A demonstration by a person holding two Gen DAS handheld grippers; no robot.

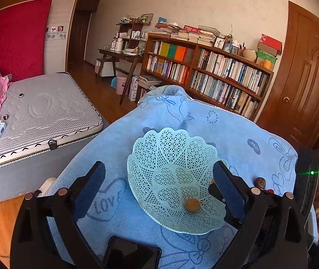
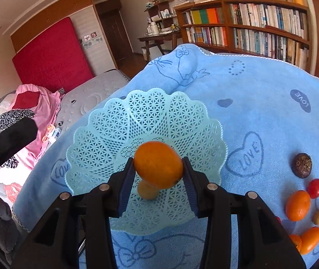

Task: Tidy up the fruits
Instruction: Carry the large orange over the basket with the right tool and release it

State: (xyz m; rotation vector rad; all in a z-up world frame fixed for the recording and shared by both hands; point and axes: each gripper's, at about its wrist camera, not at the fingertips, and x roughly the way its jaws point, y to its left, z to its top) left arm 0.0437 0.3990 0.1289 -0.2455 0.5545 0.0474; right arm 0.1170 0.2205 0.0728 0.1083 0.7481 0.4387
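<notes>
Fingers of right gripper point(image 2: 158, 174) clamp smooth orange kumquat-like fruit point(image 2: 158, 164) across its middle, above pale-green perforated plastic basket point(image 2: 105, 139). Firm, light, prob. slippery skin. Left gripper point(image 1: 159, 181) wide apart, empty. Loose fruits at 4 o'clock.

Open blue towel point(image 2: 260, 94) on the surface beyond and right of the lattice basket point(image 2: 105, 143), free to pass. Basket floor mostly clear, one small yellowish fruit point(image 2: 147, 190) low in the middle. Right tongs point(image 2: 158, 176) clamped on an orange point(image 2: 158, 163) above the bowl. Loose fruit cluster point(image 2: 305, 204) crowding the towel's near right edge. Left tongs point(image 1: 159, 179) spread wide, straddling the basket's near rim.
</notes>
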